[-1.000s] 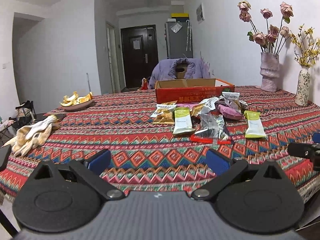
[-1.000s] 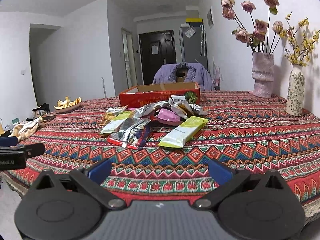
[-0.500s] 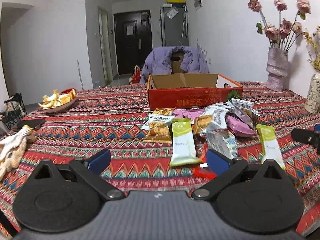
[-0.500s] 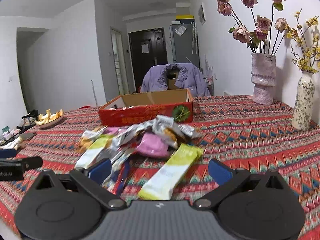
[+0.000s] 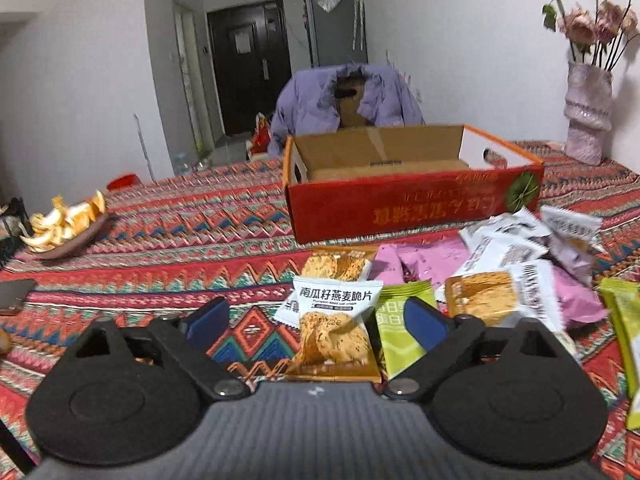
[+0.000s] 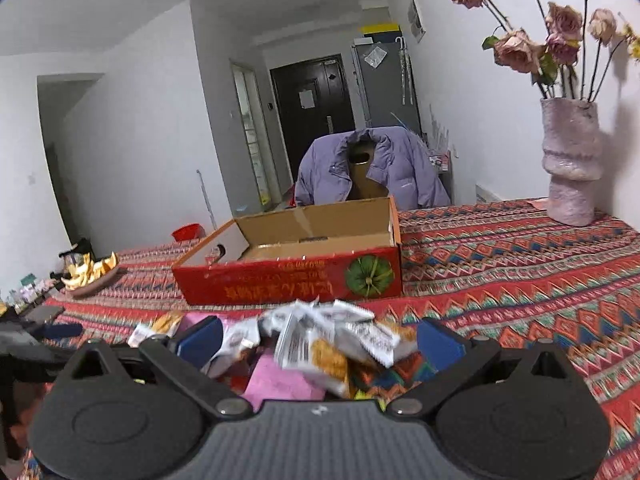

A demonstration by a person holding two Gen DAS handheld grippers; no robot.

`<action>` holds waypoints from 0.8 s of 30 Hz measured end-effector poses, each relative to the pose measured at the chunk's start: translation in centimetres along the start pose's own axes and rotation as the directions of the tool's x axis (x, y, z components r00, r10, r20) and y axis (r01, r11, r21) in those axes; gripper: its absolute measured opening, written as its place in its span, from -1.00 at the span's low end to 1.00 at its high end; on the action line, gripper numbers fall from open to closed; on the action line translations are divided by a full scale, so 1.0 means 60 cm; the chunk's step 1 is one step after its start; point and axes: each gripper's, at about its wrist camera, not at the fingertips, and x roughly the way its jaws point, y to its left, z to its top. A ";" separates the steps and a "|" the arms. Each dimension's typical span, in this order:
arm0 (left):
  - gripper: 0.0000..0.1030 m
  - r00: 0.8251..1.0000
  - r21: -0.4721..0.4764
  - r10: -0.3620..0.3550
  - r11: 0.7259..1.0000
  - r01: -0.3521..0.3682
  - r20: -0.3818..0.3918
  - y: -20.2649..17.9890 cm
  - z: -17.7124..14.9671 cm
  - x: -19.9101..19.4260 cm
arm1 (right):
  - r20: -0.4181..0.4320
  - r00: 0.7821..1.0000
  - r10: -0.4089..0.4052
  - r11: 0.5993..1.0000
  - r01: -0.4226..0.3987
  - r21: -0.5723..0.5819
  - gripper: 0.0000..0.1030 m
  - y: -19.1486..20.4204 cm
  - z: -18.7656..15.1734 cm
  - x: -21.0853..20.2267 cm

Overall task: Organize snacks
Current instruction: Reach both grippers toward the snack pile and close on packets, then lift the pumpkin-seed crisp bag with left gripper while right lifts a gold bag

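Note:
A pile of snack packets lies on the patterned tablecloth in front of an open red cardboard box (image 5: 412, 204). My left gripper (image 5: 316, 320) is open, its fingers either side of an orange-and-white oat crisp packet (image 5: 332, 328); a green bar (image 5: 400, 332) lies just right of it. My right gripper (image 6: 318, 340) is open over the pile's white-and-orange packets (image 6: 332, 340) and a pink packet (image 6: 280, 384). The box (image 6: 296, 276) stands empty behind them.
A plate of orange peels (image 5: 66, 228) sits at the far left. A purple vase of dried roses (image 6: 570, 168) stands at the back right. A chair draped with a purple jacket (image 6: 372, 168) is behind the box. The left gripper shows at the right wrist view's left edge (image 6: 24, 344).
Both grippers have moved forward and lower toward the snack pile; the packets now lie between their open fingers. Nothing has been taken hold of.

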 end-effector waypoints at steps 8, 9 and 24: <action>0.50 0.994 -0.080 -0.092 0.993 0.087 -0.067 0.022 -0.011 0.051 | -0.099 0.993 -0.067 0.997 0.063 -0.049 0.37 -0.025 0.006 0.112; 0.50 0.993 -0.077 -0.099 0.993 0.094 -0.061 0.022 -0.012 0.052 | -0.094 0.994 -0.064 0.998 0.063 -0.018 0.37 -0.034 0.007 0.117; -0.21 0.987 -0.121 -0.157 0.981 0.151 -0.039 0.031 -0.008 0.037 | -0.051 0.995 -0.082 0.963 0.092 0.254 0.39 -0.135 0.017 0.122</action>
